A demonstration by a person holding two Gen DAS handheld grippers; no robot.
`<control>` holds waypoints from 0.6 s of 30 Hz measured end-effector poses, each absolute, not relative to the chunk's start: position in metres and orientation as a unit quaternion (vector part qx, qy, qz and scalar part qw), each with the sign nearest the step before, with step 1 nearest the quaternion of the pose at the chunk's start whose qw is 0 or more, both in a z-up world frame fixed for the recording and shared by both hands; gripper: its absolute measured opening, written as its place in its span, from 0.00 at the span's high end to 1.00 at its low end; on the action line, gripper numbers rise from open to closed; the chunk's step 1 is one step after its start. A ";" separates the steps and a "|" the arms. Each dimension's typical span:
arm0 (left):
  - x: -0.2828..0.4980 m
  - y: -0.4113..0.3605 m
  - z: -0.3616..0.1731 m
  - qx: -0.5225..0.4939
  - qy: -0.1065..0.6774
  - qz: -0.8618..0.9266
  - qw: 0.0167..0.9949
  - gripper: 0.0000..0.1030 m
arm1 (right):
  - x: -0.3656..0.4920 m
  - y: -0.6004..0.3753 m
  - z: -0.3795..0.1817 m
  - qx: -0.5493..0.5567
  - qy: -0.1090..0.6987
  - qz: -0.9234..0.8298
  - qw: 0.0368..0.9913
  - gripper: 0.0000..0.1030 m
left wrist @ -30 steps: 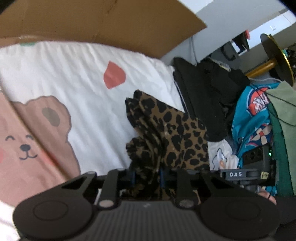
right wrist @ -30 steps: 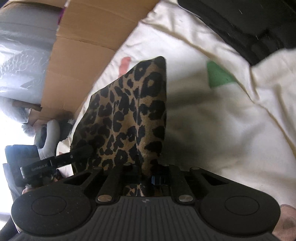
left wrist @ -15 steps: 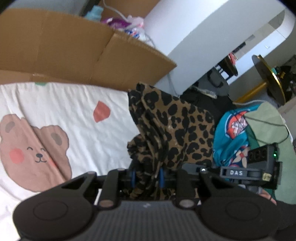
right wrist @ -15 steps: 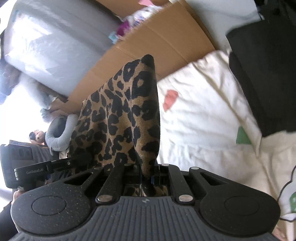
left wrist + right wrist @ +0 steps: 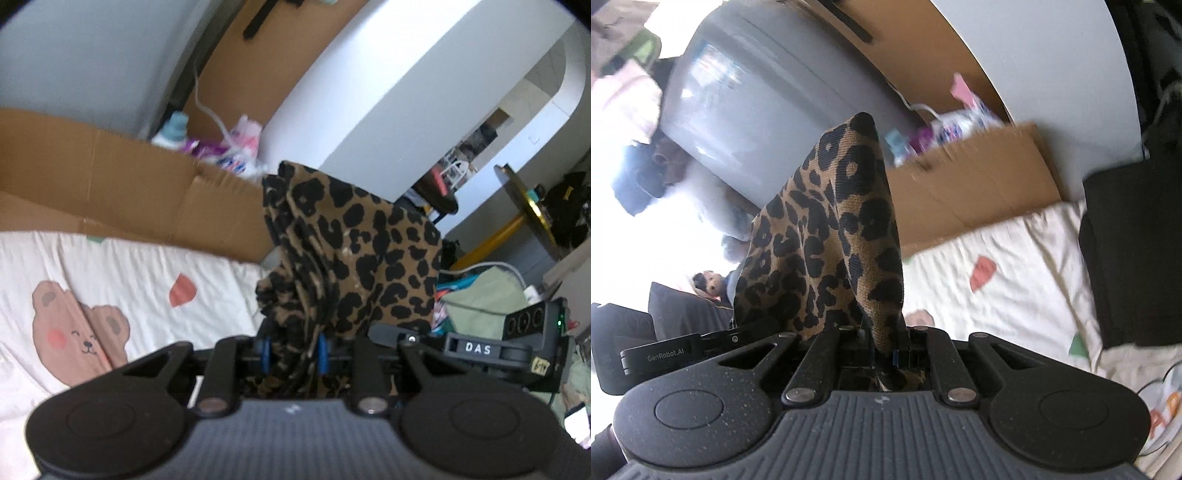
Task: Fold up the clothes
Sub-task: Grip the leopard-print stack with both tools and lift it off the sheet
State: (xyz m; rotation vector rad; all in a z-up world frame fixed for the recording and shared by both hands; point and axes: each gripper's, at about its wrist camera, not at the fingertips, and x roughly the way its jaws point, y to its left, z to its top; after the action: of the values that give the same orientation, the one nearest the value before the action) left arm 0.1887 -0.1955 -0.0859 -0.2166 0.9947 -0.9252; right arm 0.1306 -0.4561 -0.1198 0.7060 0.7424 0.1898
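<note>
A leopard-print garment [image 5: 354, 254] hangs in the air between both grippers, well above the bed. My left gripper [image 5: 294, 352] is shut on a thick bunched fold of it, the cloth filling the gap between the blue pads. In the right wrist view the same leopard-print garment [image 5: 834, 236] rises as a peaked flap, and my right gripper [image 5: 886, 354] is shut on its thin edge. The right gripper's black body [image 5: 476, 347] shows at the right of the left wrist view; the left gripper's body [image 5: 665, 356] shows at the left of the right wrist view.
Below lies a white bedsheet [image 5: 122, 266] printed with bears and coloured shapes. A cardboard sheet [image 5: 122, 192] stands behind it. Dark clothes [image 5: 1134, 251] lie at the bed's right side, and green and teal clothes [image 5: 491, 295] are piled beyond. A white curved wall [image 5: 388, 110] is behind.
Both grippers have risen with the leopard-print garment, lifting it off the bed. The views now tilt up to show the cardboard, wall and room behind. Both grips are unchanged.
</note>
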 end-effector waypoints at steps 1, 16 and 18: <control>0.185 -0.197 -0.076 -0.101 0.456 -0.426 0.775 0.76 | 0.129 -0.458 -0.109 0.333 0.352 0.092 0.870 0.94; 0.139 -0.202 0.049 -0.110 0.412 -0.395 0.814 0.76 | 0.110 -0.467 0.034 0.277 0.309 0.117 0.902 0.94; 0.134 -0.202 0.063 -0.113 0.404 -0.393 0.818 0.76 | 0.106 -0.466 0.051 0.268 0.303 0.121 0.906 0.94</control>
State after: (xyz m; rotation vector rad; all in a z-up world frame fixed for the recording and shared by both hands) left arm 0.1342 -0.2017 0.0629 -0.2416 0.8620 -0.8374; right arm 0.1064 -0.4664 0.0508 0.5544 0.6257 0.2499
